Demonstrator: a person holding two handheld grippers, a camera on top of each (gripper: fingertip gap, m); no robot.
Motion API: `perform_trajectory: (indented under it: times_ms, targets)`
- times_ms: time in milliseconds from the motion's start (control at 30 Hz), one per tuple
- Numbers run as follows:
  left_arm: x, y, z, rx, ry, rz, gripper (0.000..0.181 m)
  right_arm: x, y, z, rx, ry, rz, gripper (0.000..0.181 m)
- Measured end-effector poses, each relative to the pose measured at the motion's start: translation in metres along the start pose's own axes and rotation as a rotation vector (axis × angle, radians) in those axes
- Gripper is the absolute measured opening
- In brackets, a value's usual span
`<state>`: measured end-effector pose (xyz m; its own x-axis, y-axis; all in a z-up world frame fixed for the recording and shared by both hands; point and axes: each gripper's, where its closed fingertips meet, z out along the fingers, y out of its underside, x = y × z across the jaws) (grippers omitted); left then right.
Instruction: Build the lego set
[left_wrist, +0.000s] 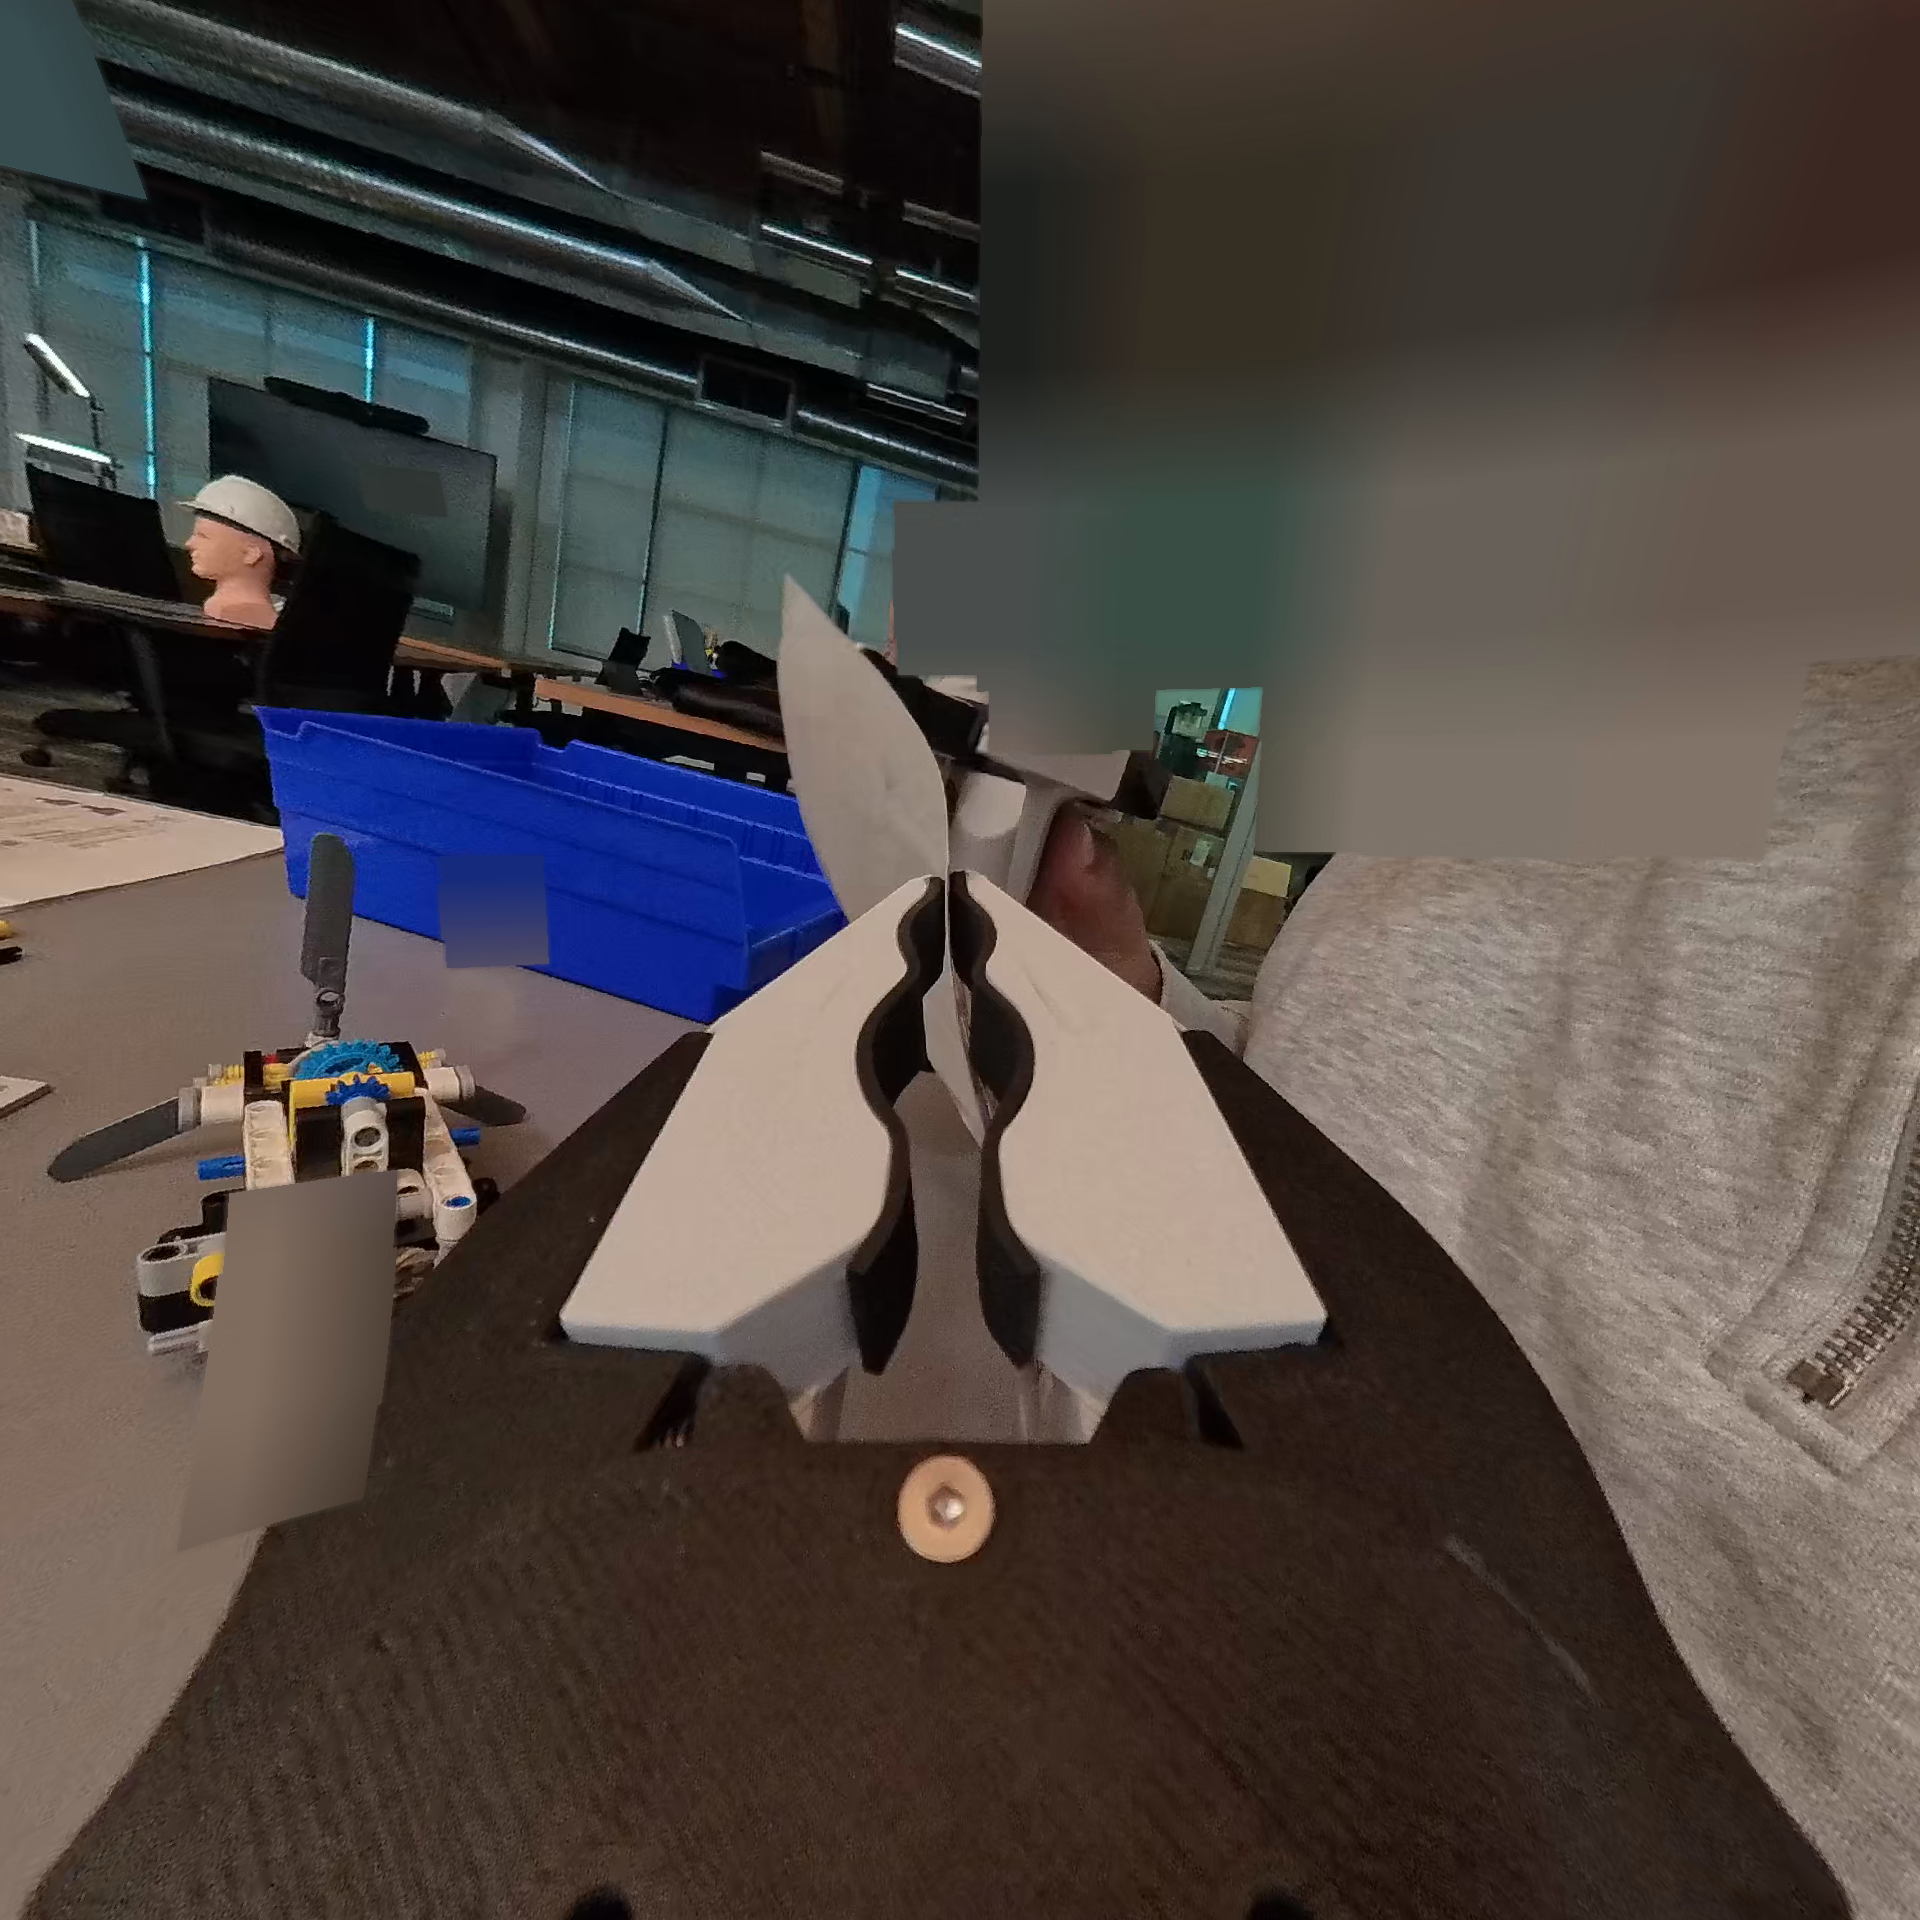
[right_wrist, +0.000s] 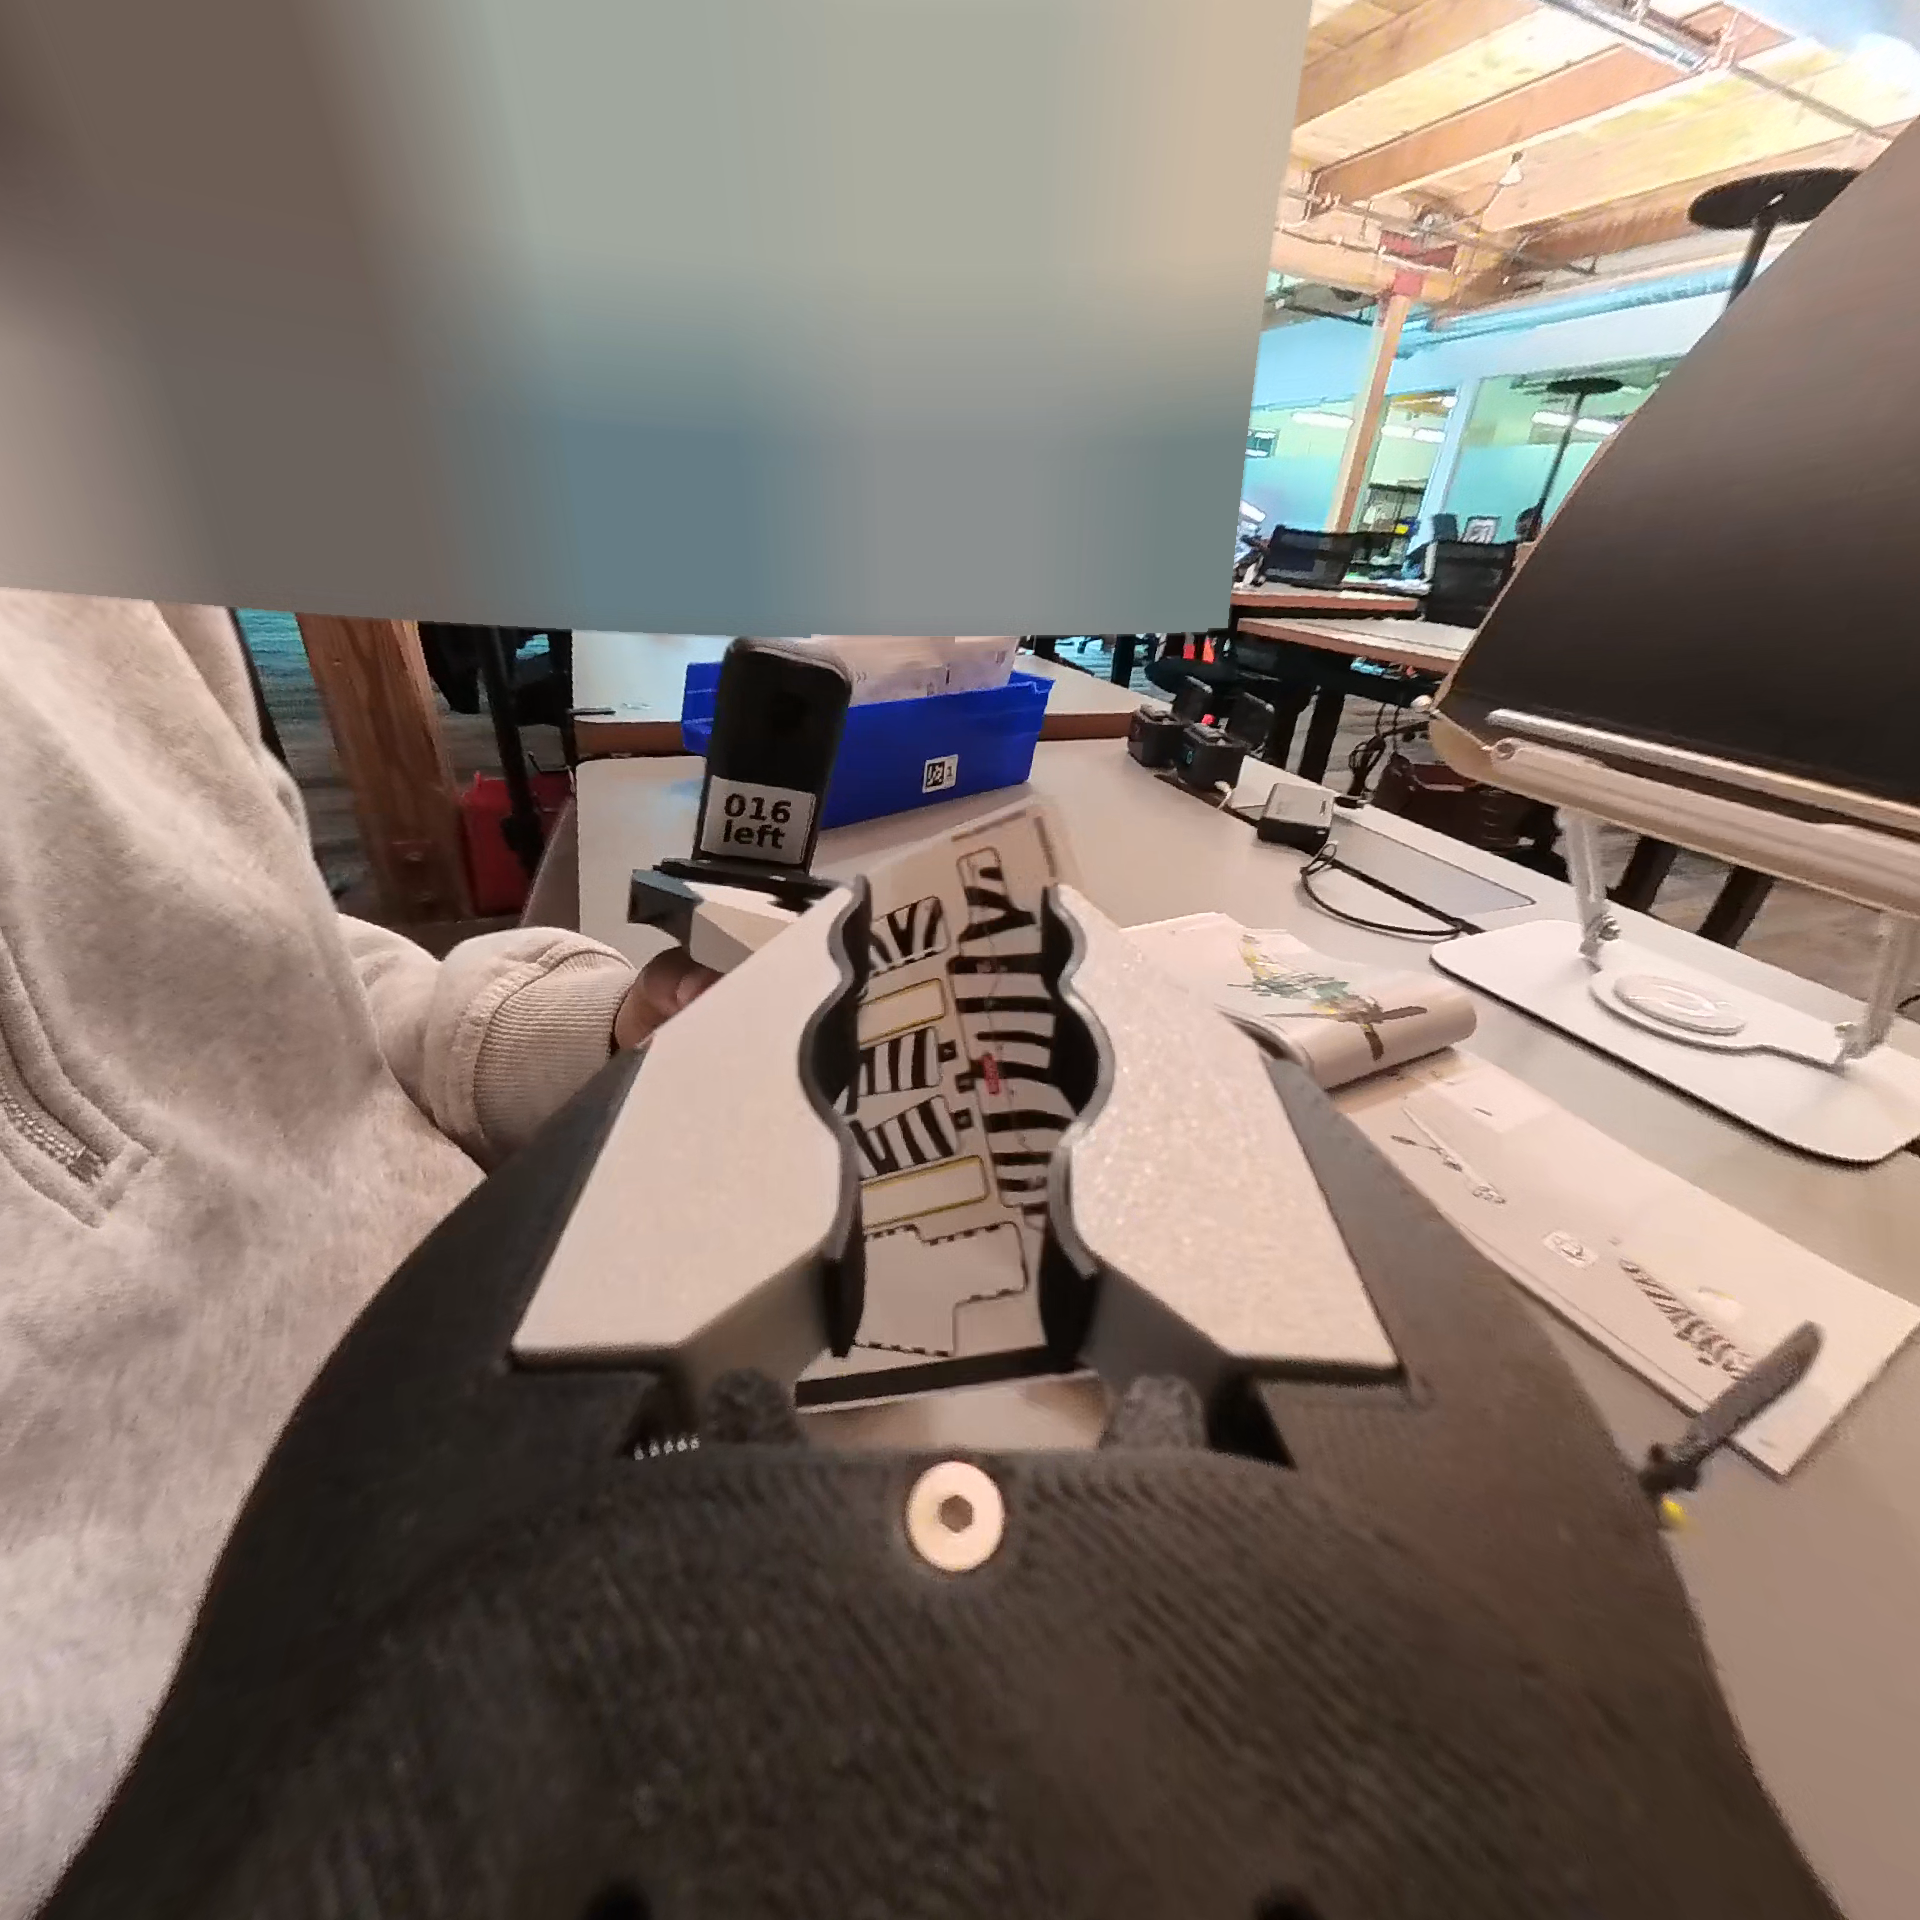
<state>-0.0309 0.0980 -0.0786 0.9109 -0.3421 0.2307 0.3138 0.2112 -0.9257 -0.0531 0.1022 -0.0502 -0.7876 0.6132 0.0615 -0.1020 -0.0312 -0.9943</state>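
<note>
Pinching the sticker sheet (left_wrist: 862, 758) in my left gripper (left_wrist: 948, 894), I spread my right gripper (right_wrist: 961, 914) wide around it.

Open office: grey table (left_wrist: 125, 1455), wooden ceiling beams (right_wrist: 1455, 125), glass partitions (left_wrist: 665, 520), perhaps desks (right_wrist: 1340, 613) behind.

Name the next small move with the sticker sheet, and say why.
Probably close the right gripper on one zebra-striped sticker to peel it: the left gripper is shut on the white striped sticker sheet, which lies between the right's open fingers.
</note>
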Motion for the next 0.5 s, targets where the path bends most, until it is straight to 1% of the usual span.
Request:
perform_trajectory:
  times_ms: [133,200,267,333,367,433,467,500]
  targets:
    - [-0.001,0.000,0.000,-0.001,0.003,-0.015,0.000,0.013,-0.008,-0.009,0.047,0.059,0.024,0.040]
    - [-0.001,0.001,0.001,-0.007,0.002,-0.017,0.000,0.013,-0.005,-0.009,0.031,0.040,0.057,0.044]
    - [-0.001,0.002,0.001,-0.009,0.003,-0.021,0.000,0.007,0.003,-0.006,-0.015,-0.009,0.093,0.043]
    - [0.000,0.001,0.001,-0.003,0.010,-0.027,0.000,0.005,0.012,-0.004,-0.063,-0.038,0.133,0.036]
    - [-0.001,0.000,0.000,0.007,0.007,-0.032,0.000,0.005,0.016,-0.004,-0.083,-0.049,0.154,0.026]
    - [-0.003,-0.004,-0.001,0.028,-0.003,-0.039,0.006,0.002,0.021,-0.005,-0.107,-0.092,0.211,0.008]
    - [-0.004,-0.005,-0.002,0.035,-0.008,-0.042,0.009,0.001,0.021,-0.006,-0.110,-0.108,0.250,0.005]
    - [-0.005,-0.005,-0.002,0.034,-0.012,-0.045,0.004,0.000,0.021,-0.007,-0.108,-0.135,0.289,0.002]
